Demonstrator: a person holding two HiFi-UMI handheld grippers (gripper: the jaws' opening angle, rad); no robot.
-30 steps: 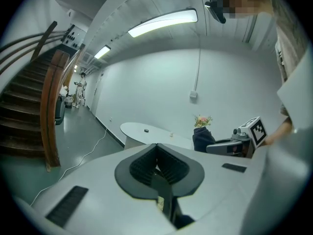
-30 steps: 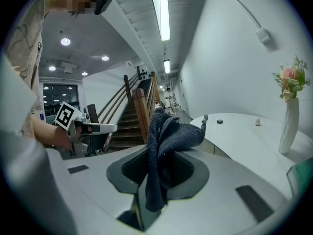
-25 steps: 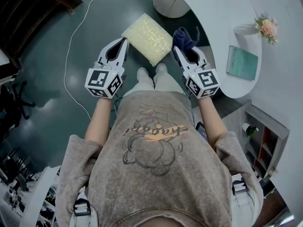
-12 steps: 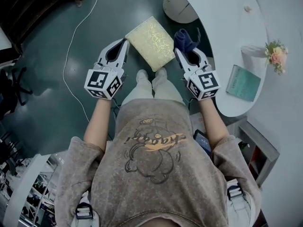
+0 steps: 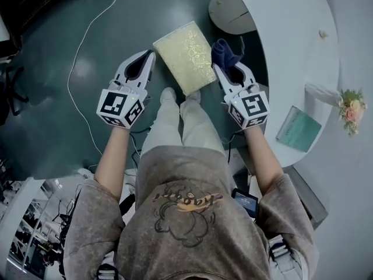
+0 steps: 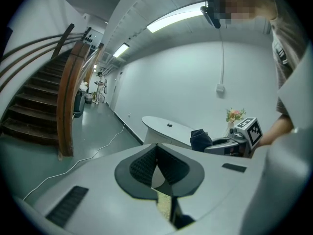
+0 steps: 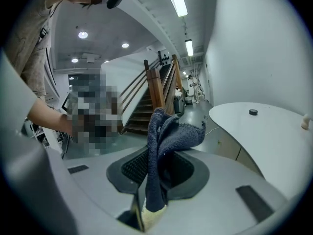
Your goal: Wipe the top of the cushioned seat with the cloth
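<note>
Dark teal floor below, pale yellow cushioned seat (image 5: 183, 57) standing between the tools. Right gripper (image 5: 221, 69) fingers grasp the dark blue cloth (image 5: 224, 50), near the seat's edge. Left gripper (image 5: 149, 56) fingers clenched, empty. Wiping looks unstarted; all of it remains.

The right hand-held gripper (image 5: 228, 69)'s jaws bury part of the cloth (image 5: 224, 50); the counter (image 5: 291, 34) runs off the head view's top edge; gripper views show only slivers of cushioned seat (image 6: 164, 205).

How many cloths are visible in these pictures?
1. The dark blue cloth is clamped in the right claw, beside the yellow cushioned seat. No other shows; more could be hidden.
</note>
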